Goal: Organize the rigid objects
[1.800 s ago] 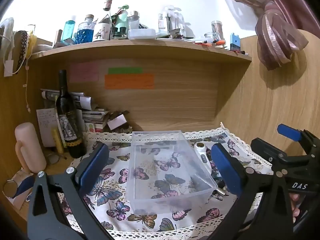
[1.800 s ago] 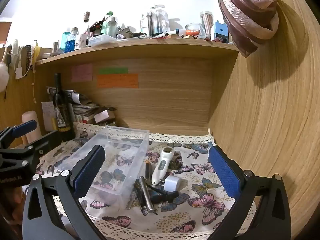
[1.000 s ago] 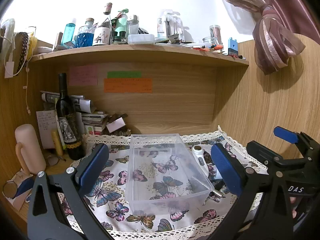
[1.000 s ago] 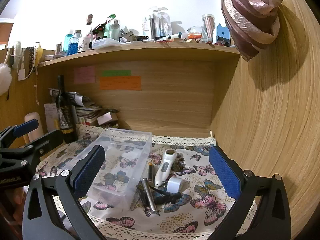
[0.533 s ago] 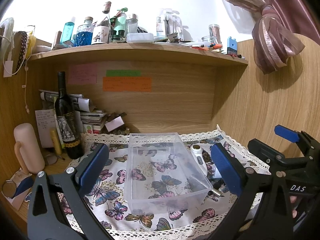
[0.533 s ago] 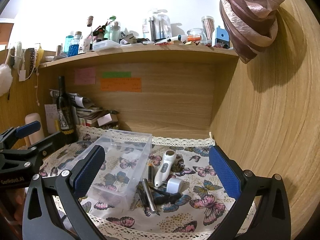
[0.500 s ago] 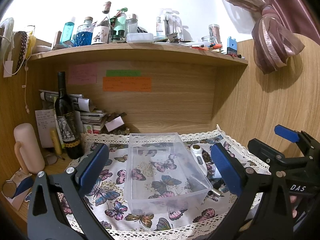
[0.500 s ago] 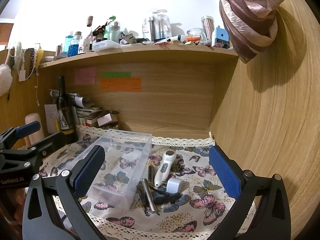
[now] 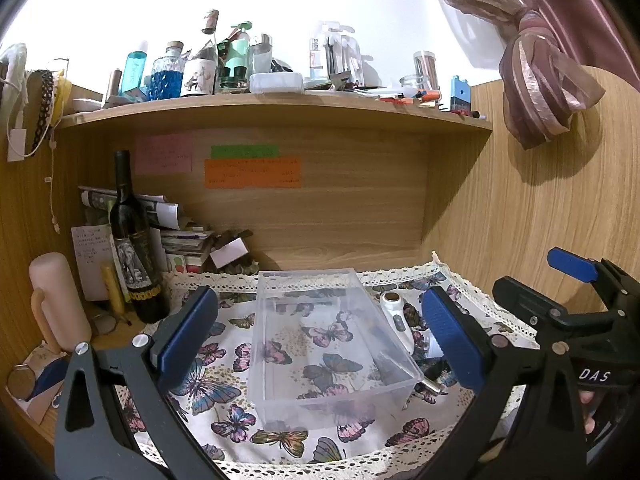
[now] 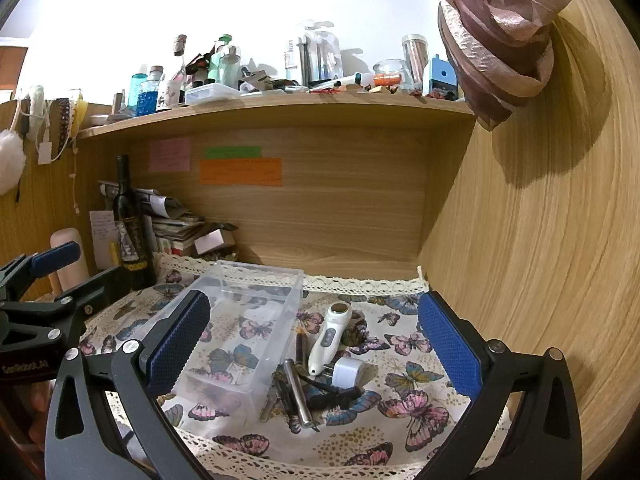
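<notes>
A clear plastic box (image 9: 320, 344) stands empty on the butterfly cloth (image 9: 208, 392); it also shows in the right wrist view (image 10: 240, 332). To its right lies a pile of small items: a white handheld device (image 10: 330, 336), a white charger plug (image 10: 347, 372), a metal pen (image 10: 297, 396) and dark tools (image 10: 332, 394). The white device also shows in the left wrist view (image 9: 396, 316). My left gripper (image 9: 320, 336) is open and empty, held above the box. My right gripper (image 10: 316, 344) is open and empty, above the pile.
A dark wine bottle (image 9: 134, 248), stacked papers (image 9: 180, 240) and a pink cylinder (image 9: 58, 300) stand at the back left. A cluttered shelf (image 9: 280, 100) runs overhead. A wooden wall (image 10: 540, 260) closes the right side. Lace trim marks the cloth's front edge (image 10: 280, 468).
Both grippers have drawn back and risen slightly, so the box and the pile sit a little farther off. Both stay open and empty. Nothing on the cloth has moved.
</notes>
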{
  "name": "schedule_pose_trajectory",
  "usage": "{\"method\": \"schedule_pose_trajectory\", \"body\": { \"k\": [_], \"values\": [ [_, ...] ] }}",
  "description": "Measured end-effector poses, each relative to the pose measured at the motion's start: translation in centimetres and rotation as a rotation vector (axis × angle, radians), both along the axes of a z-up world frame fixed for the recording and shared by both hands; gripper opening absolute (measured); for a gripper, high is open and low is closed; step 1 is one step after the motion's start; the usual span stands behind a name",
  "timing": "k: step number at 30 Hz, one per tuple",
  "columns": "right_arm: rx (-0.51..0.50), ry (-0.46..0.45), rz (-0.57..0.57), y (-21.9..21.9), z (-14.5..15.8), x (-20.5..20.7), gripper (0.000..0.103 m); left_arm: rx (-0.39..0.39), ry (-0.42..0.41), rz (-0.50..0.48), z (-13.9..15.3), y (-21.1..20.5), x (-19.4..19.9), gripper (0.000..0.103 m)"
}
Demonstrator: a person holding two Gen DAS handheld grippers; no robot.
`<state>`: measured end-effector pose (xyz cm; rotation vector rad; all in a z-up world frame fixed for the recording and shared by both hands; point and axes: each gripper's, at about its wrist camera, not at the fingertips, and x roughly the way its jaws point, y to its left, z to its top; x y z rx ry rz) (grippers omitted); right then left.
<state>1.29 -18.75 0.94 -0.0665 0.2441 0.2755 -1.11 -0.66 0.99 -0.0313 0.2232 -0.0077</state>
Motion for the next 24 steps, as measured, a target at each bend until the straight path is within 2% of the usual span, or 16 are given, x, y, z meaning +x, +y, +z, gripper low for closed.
{"method": "schedule_pose_trajectory", "body": {
  "k": [24],
  "values": [
    [0.003,0.001,0.0,-0.04,-0.04,0.39,0.103,0.006,0.004,-0.013,-0.19,-0.25,0.52,0.103]
  ]
}}
